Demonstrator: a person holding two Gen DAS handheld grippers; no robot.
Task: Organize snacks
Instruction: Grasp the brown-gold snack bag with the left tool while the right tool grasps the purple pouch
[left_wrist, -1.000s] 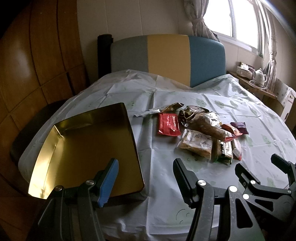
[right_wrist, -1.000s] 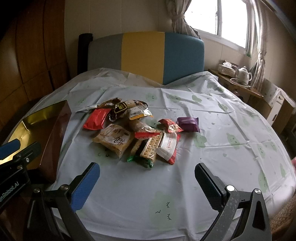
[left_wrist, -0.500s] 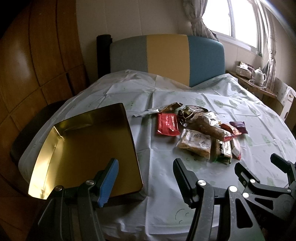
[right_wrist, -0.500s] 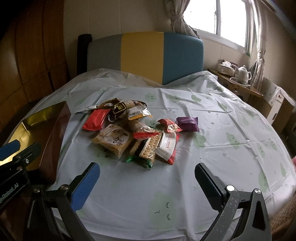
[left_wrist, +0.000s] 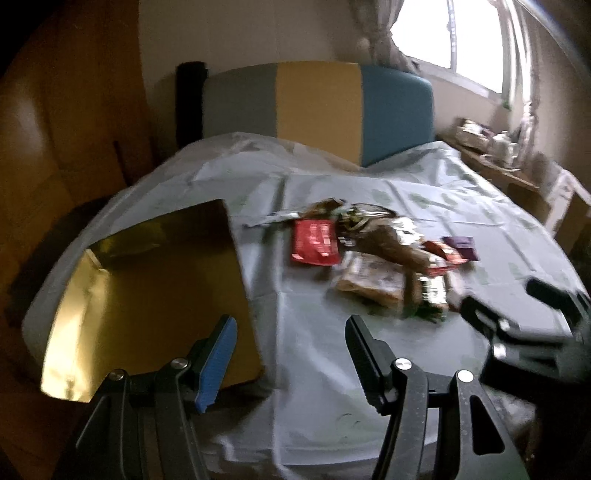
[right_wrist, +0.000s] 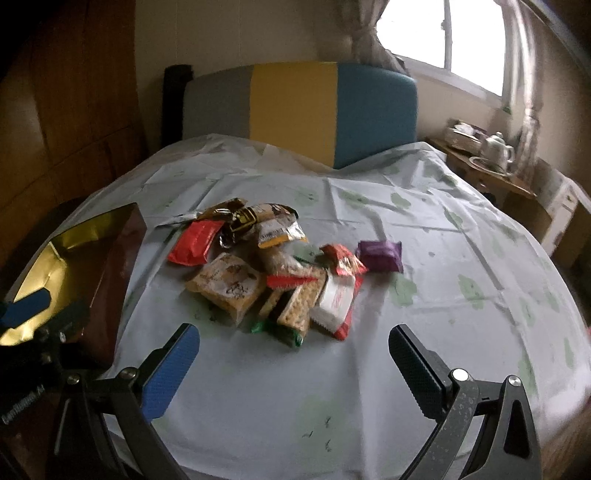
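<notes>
A pile of wrapped snacks (right_wrist: 280, 266) lies mid-table: a red packet (right_wrist: 194, 242), a tan biscuit pack (right_wrist: 227, 286), a white-and-red packet (right_wrist: 338, 297) and a purple packet (right_wrist: 380, 255). The pile also shows in the left wrist view (left_wrist: 384, 266). An empty gold tin (left_wrist: 147, 295) sits at the table's left; its dark red side shows in the right wrist view (right_wrist: 107, 273). My left gripper (left_wrist: 290, 326) is open and empty, by the tin's near right corner. My right gripper (right_wrist: 293, 339) is open and empty, just short of the pile.
The round table has a pale cloth (right_wrist: 443, 258) with green prints. A grey, yellow and blue chair back (right_wrist: 299, 110) stands behind it. A side table with a teapot (right_wrist: 496, 147) is at the right. Wooden panels line the left wall.
Both grippers have moved forward toward the table and snacks; the views are blurred by motion. Both stay open and empty. The snacks and tin have not moved.
</notes>
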